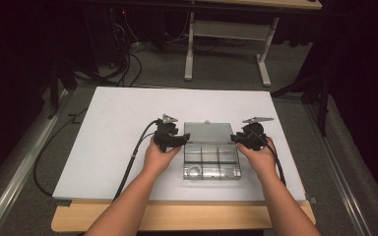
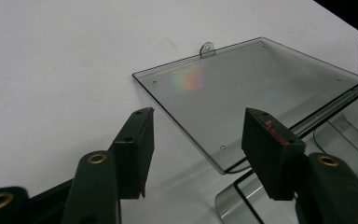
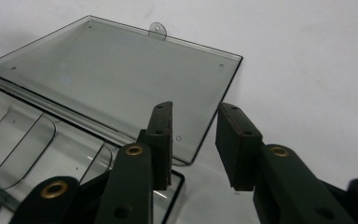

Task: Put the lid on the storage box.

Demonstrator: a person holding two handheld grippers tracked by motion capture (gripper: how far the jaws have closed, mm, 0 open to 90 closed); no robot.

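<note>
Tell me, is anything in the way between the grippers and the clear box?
Nothing visible is. The box lies open on the white board, lid flat behind it. The left hand-held gripper and the right hand-held gripper flank it at the hinge ends, jaws open and empty, with bare board between.

you're working a clear, glossy plastic box (image 1: 211,157) with a smooth see-through lid (image 2: 251,93), on a matt white board (image 1: 118,137) over a pale wood table (image 1: 177,219).
</note>
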